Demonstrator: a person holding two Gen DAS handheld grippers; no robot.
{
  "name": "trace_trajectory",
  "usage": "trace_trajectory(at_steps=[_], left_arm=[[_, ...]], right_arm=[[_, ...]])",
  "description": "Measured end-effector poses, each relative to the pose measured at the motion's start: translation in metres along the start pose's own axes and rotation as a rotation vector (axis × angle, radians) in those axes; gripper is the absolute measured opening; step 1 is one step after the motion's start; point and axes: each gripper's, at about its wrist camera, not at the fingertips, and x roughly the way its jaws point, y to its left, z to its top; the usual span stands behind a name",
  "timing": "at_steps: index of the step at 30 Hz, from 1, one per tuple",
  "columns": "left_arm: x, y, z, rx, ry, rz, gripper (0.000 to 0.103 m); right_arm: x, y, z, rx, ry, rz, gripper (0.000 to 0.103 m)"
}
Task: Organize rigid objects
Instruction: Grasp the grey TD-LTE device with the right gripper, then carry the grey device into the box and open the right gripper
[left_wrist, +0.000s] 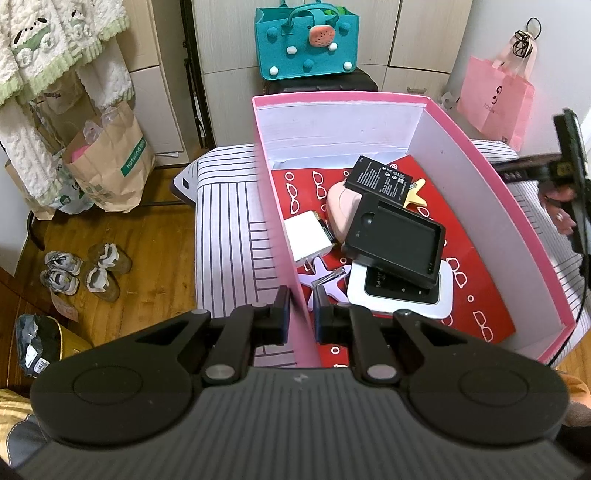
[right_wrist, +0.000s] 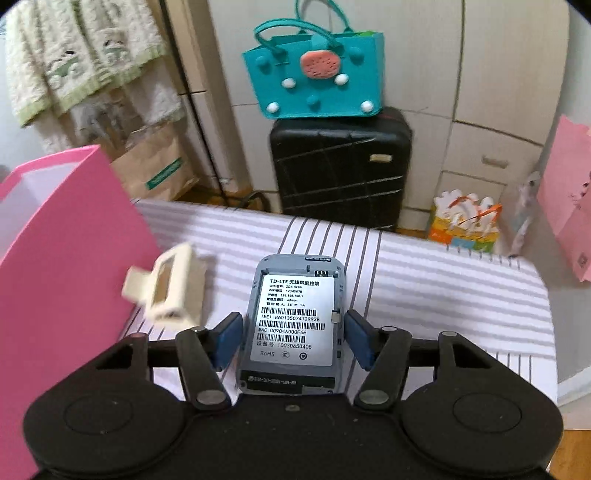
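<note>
My left gripper (left_wrist: 301, 297) is shut on the left wall of the pink box (left_wrist: 280, 229), one finger outside and one inside. In the box lie a black battery (left_wrist: 378, 177), a black tray-like cover (left_wrist: 397, 240), a white pocket router (left_wrist: 402, 299), a white charger (left_wrist: 308, 236) and star-shaped clips. In the right wrist view a grey router body (right_wrist: 295, 295), its barcode label facing up, rests on the striped bed. My right gripper (right_wrist: 293, 328) is open astride it, with a slim gap at each blue pad. A cream hair clip (right_wrist: 173, 288) sits blurred beside the pink box (right_wrist: 74, 258).
The box stands on a striped bed cover (right_wrist: 424, 266). Beyond the bed's far edge are a black suitcase (right_wrist: 340, 166) with a teal felt bag (right_wrist: 314, 74) on top, and cupboards. Paper bags (left_wrist: 110, 158) and shoes (left_wrist: 85, 269) are on the wooden floor at left. A hand (left_wrist: 559, 210) shows at the right edge.
</note>
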Motion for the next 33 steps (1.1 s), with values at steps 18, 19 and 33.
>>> trace_trajectory(at_steps=[18,19,33], left_arm=[[0.000,-0.005,-0.001,0.009,-0.007,0.019,0.012],[0.000,-0.005,-0.001,0.009,-0.007,0.019,0.012],[0.001,-0.006,0.000,-0.006,-0.008,0.022,0.012]], right_arm=[[-0.014,0.016,-0.010,-0.044,-0.035,-0.044,0.064],[-0.020,0.017,-0.012,-0.043,-0.048,-0.046,0.064],[-0.127,0.056,-0.010,-0.097,-0.229,0.161,0.064]])
